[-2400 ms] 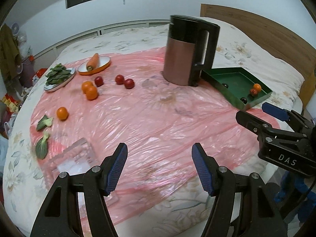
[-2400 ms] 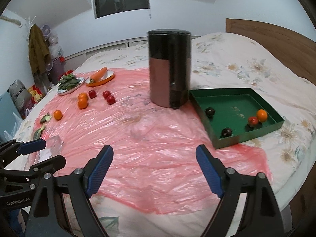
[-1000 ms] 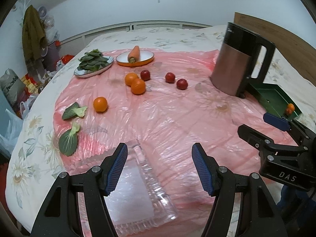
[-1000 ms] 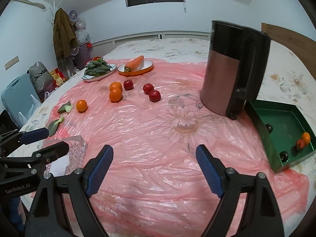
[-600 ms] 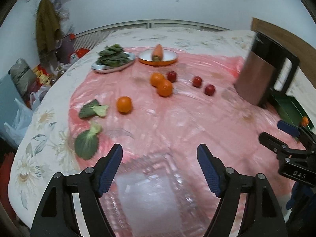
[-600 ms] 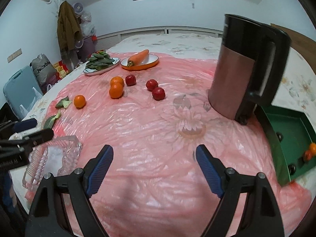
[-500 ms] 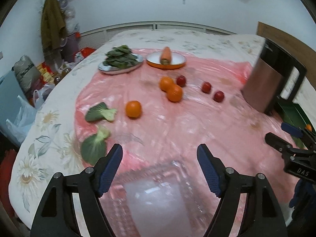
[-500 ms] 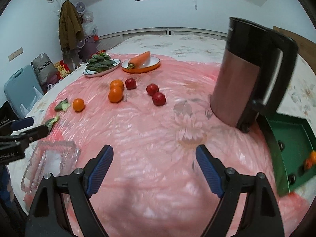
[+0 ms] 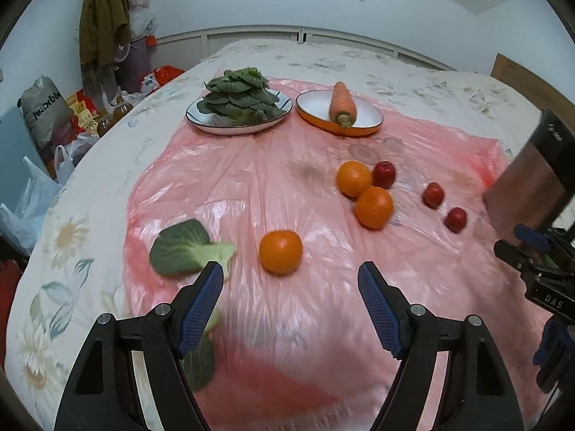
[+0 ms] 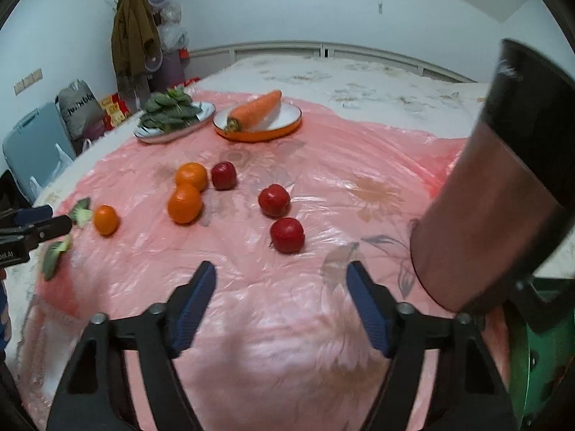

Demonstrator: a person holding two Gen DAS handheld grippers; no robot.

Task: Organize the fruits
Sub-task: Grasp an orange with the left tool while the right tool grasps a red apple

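Note:
Fruit lies loose on a pink plastic sheet [image 9: 251,194] over the bed. A lone orange [image 9: 280,251] sits just beyond my left gripper [image 9: 289,280], which stands open with nothing between its fingers. Two more oranges [image 9: 363,194] touch each other farther right, a red fruit [image 9: 383,174] beside them. Two red fruits [image 10: 280,217] lie ahead of my right gripper [image 10: 280,280]; its jaws are closing with nothing between them. The nearer red fruit [image 10: 287,235] is just past its fingertips. The green tray [image 10: 539,359] shows at the right edge, partly hidden by the kettle.
A copper and black kettle [image 10: 503,186] stands tall at the right, close to my right gripper. At the back sit a plate of leafy greens [image 9: 237,107] and an orange dish with a carrot [image 9: 341,109]. Loose green leaves [image 9: 183,248] lie by my left gripper's left finger.
Both grippers have travelled left and forward over the sheet toward the fruit. The clear glass dish has dropped out of both views. The right jaws have narrowed slightly.

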